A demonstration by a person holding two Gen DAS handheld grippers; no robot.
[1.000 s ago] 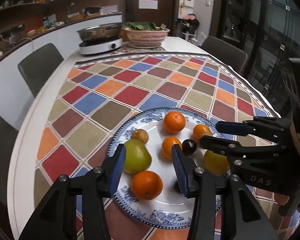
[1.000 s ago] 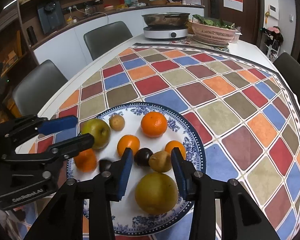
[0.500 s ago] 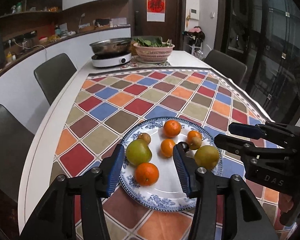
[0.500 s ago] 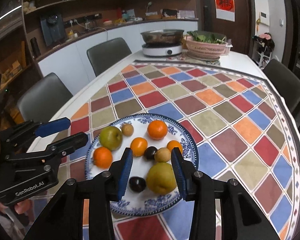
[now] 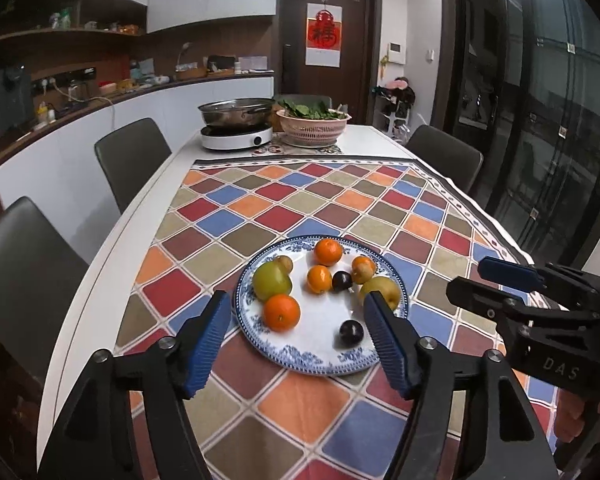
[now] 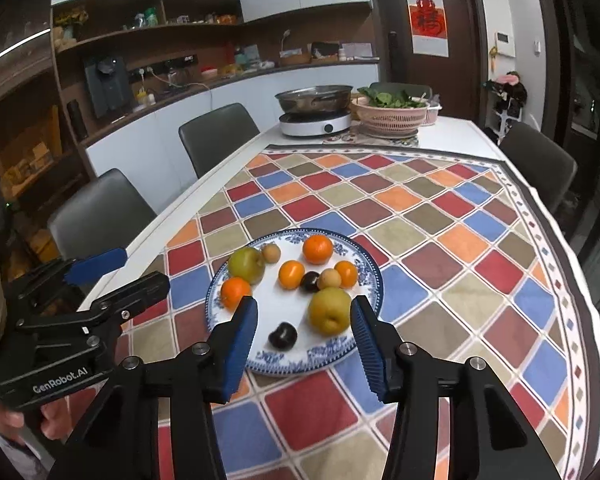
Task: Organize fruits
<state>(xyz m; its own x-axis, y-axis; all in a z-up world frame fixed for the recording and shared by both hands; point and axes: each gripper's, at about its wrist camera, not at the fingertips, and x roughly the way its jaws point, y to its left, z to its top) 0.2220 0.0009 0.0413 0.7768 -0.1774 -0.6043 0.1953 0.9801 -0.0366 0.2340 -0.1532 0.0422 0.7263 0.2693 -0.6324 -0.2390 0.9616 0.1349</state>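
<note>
**Both grippers empty above the fruit plate**

Left wrist view: left gripper [image 5: 298, 334] hangs over the near edge of the blue-and-white plate [image 5: 292, 354], jaws spread wide, having just been opening, nothing between the pads. The plate sits on the checkered tablecloth [image 5: 260, 216] with a green apple [image 5: 271, 280], four oranges, the nearest one [image 5: 282, 313], two dark plums, the near one [image 5: 351, 332], and a yellow pear [image 5: 380, 289] partly behind the right finger. The right gripper [image 5: 466, 278] shows side-on at right.

Right wrist view: right gripper [image 6: 304, 330] jaws parted, just been opening, empty. Here the pear [image 6: 329, 310] is fully visible, near plum [image 6: 283, 336] in front of it. Left gripper [image 6: 140, 270] at left, with a hand [image 6: 54, 420] on its grip. An induction cooker with pan [image 6: 315, 118] and a pink basket of greens [image 6: 392, 114] stand at the far end.
</note>
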